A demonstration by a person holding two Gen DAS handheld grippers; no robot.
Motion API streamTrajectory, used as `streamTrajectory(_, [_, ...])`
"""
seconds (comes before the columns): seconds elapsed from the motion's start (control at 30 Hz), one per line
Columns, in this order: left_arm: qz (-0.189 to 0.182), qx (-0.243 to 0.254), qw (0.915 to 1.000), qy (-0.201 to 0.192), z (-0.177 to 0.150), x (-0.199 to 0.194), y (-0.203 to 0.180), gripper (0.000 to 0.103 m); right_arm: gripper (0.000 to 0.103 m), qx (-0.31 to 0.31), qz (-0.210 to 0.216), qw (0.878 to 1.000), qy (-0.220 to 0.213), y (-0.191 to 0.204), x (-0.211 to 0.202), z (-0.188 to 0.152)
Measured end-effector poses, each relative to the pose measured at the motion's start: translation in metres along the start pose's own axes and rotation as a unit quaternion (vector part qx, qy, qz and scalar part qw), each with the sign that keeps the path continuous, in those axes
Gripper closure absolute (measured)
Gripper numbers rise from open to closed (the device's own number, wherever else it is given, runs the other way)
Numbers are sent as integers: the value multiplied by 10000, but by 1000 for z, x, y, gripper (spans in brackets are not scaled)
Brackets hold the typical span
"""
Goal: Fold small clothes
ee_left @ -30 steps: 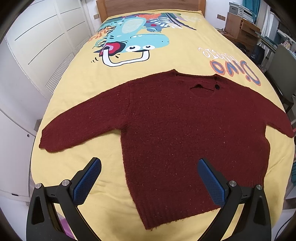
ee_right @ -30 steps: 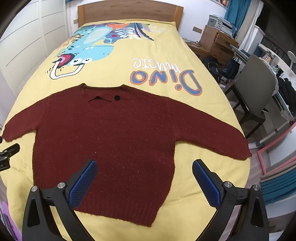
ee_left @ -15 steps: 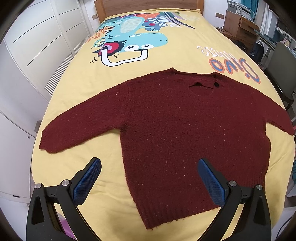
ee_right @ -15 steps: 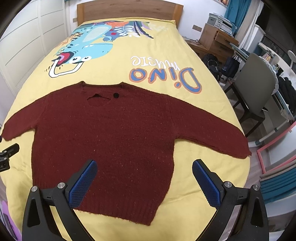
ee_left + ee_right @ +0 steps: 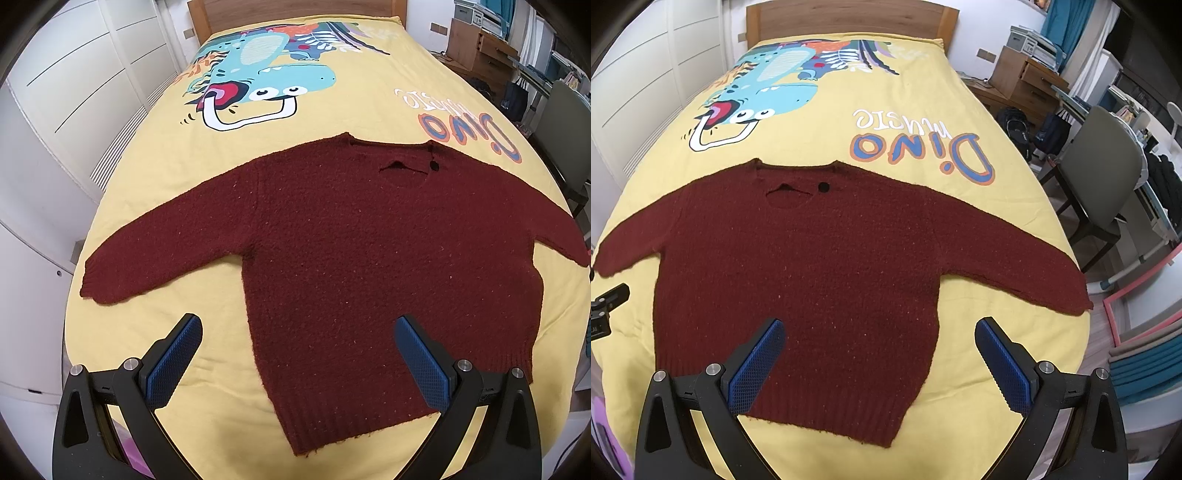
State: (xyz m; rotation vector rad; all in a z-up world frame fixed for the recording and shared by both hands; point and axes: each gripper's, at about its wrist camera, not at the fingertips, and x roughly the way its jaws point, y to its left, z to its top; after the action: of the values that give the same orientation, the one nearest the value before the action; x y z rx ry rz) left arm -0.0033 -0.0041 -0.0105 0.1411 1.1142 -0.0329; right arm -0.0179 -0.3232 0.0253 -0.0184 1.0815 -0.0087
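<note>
A dark red knit sweater (image 5: 369, 258) lies flat on the yellow bedspread (image 5: 332, 110), front up, both sleeves spread out, hem toward me. It also shows in the right wrist view (image 5: 812, 277). My left gripper (image 5: 297, 354) is open and empty, held above the sweater's lower left hem corner. My right gripper (image 5: 879, 354) is open and empty, held above the sweater's lower right hem. The left sleeve cuff (image 5: 99, 284) lies near the bed's left edge. The right sleeve cuff (image 5: 1067, 295) lies near the bed's right edge.
The bedspread carries a dinosaur print (image 5: 764, 92) and "Dino music" lettering (image 5: 923, 144). White wardrobe doors (image 5: 74, 92) stand at the left. A grey chair (image 5: 1100, 173), a wooden cabinet (image 5: 1023, 81) and bags stand at the right. Part of the left gripper (image 5: 605, 306) shows at the right view's left edge.
Both views have shifted slightly; the sweater sits a little lower in frame. The sweater itself has not moved and both grippers stay open.
</note>
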Motion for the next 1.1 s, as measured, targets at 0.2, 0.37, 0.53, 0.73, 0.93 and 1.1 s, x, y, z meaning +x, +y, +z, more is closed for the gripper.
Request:
streamTrajectory(0.2, [6, 5, 10000, 9, 0, 0, 1, 1, 1, -59, 15, 10000, 36, 4, 2, -2])
streamTrajectory(0.37, [1, 9, 10000, 8, 0, 1, 1, 1, 1, -78, 13, 10000, 51, 5, 2, -2])
streamTrajectory(0.53, [8, 13, 10000, 12, 0, 1, 1, 1, 1, -83, 16, 9999, 57, 5, 2, -2])
streamTrajectory(0.73, [8, 14, 10000, 15, 0, 1, 1, 1, 1, -88, 21, 9999, 65, 5, 2, -3])
streamTrajectory(0.93, [3, 20, 10000, 16, 0, 2, 1, 1, 1, -98, 19, 9999, 73, 5, 3, -4])
streamTrajectory(1.1, [6, 38, 10000, 23, -1, 3, -1, 1, 1, -103, 18, 9999, 80, 5, 4, -4])
